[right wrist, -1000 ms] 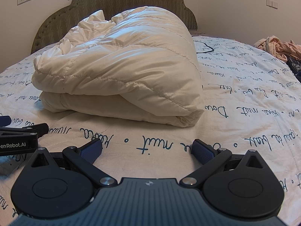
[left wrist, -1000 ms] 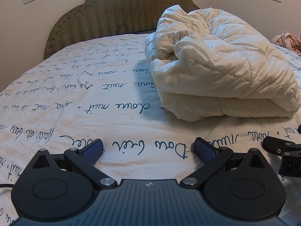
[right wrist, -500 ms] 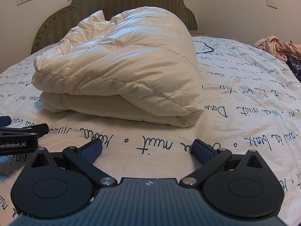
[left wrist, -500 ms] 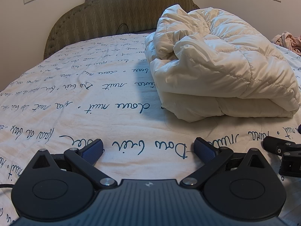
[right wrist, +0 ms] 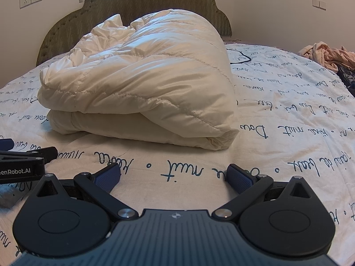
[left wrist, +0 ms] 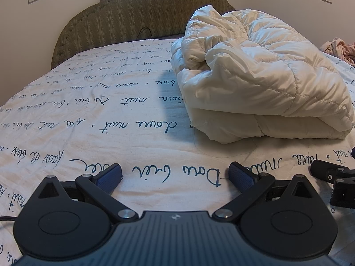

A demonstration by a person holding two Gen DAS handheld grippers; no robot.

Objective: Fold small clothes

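Note:
A cream quilted puffer garment [left wrist: 261,88] lies folded in a thick bundle on the bed; it also shows in the right wrist view [right wrist: 142,97]. My left gripper [left wrist: 175,174] is open and empty, low over the sheet, in front and to the left of the bundle. My right gripper [right wrist: 174,173] is open and empty, low over the sheet just in front of the bundle. Each gripper sees the other at its frame edge: the right gripper [left wrist: 332,177] and the left gripper [right wrist: 24,161].
The bed sheet [left wrist: 88,110] is white with blue handwriting print. A padded olive headboard [left wrist: 142,13] stands at the back. A pile of pink clothes [right wrist: 326,53] lies at the far right, with a dark patterned cloth [right wrist: 348,75] beside it. A black cable [right wrist: 240,57] lies behind the bundle.

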